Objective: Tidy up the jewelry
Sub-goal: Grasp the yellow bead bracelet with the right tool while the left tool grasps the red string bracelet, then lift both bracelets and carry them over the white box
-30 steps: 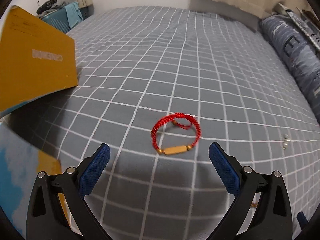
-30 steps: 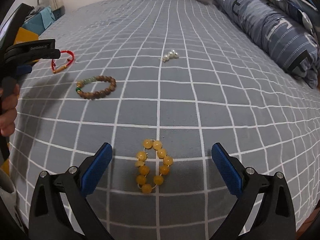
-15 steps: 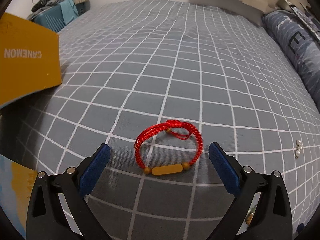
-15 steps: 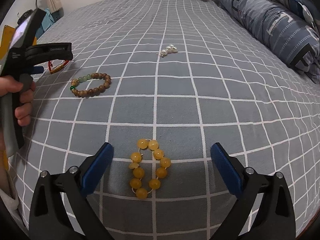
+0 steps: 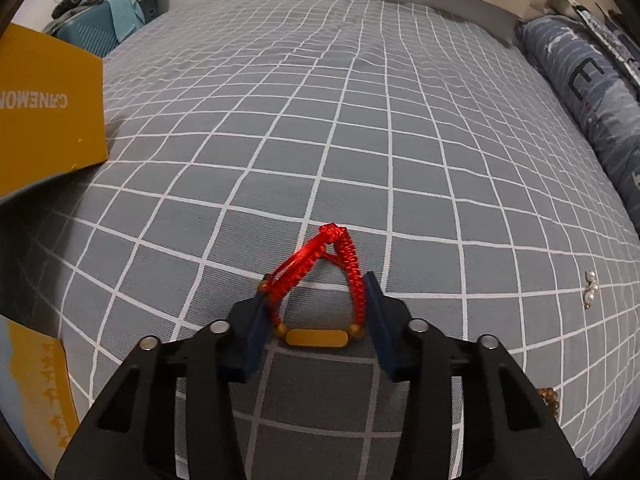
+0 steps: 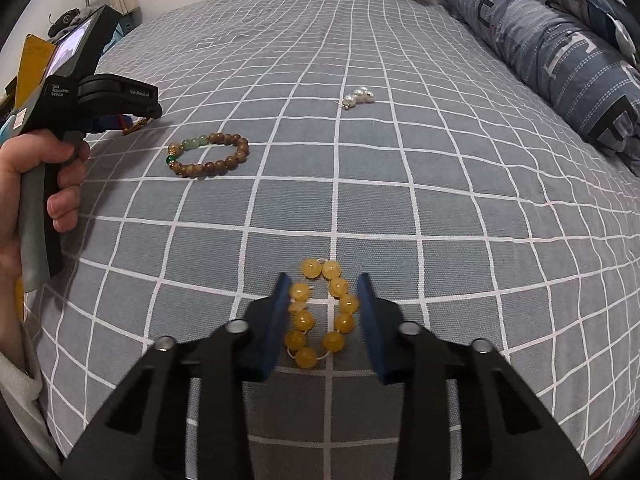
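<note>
Left wrist view: left gripper (image 5: 316, 312) low over the bed (image 5: 360, 120), jaws closing on the red cord bracelet (image 5: 320, 276) — blue pads press both sides, the loop squeezed into a tall peak, its gold bar bead lying between the jaws on the grey checked cover. Yellow box (image 5: 44, 108) sits far left, pearl earrings (image 5: 590, 290) far right, navy pillow (image 5: 592, 112) along the right edge.

Right wrist view: right gripper (image 6: 322, 312) jaws closing around the yellow bead bracelet (image 6: 322, 312) — pads touching the beads each side, the loop narrowed, resting on the bed (image 6: 440, 160). Wooden bead bracelet (image 6: 208, 154) lies further back left, pearl earrings (image 6: 358, 97) beyond. A hand (image 6: 36, 184) holds the other gripper at the left edge.
</note>
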